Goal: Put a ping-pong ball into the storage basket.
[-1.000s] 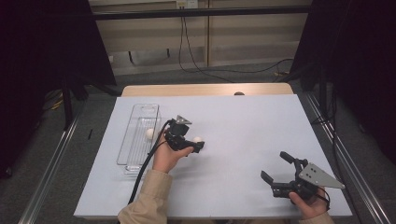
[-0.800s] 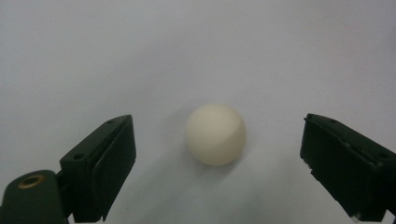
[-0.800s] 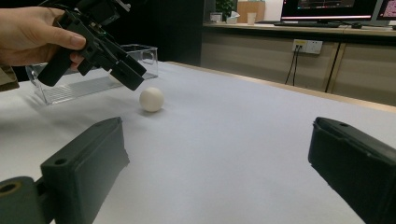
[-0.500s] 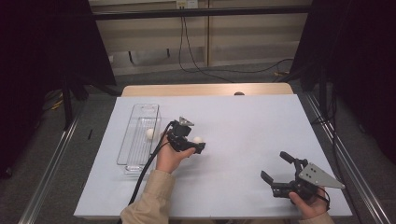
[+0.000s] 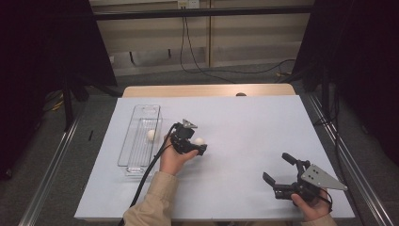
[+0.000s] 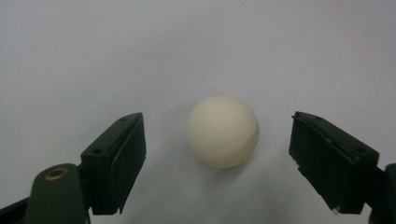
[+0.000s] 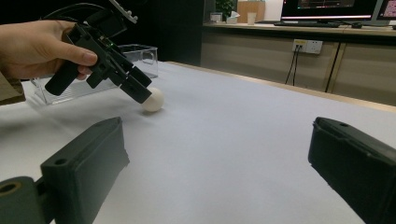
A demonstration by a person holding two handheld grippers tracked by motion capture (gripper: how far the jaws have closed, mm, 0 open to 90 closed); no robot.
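So we've got the left gripper [image 5: 199,145] tipped down over the white ball [image 6: 223,131], which sits on the white table cover [image 5: 244,127] just right of the clear tray [image 5: 139,136]. The jaws have just been closing in, but there's daylight on both sides of the ball, so nothing's pinched yet. A second ball [image 5: 151,134] is inside the tray. Our right gripper [image 5: 278,167] rests near the front right corner, jaws spread wide, holding nothing.

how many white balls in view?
2. One ball lies in the clear tray at the table's left. The other ball sits on the white table between the left tongs, not yet touched. More could be hidden by the hand.
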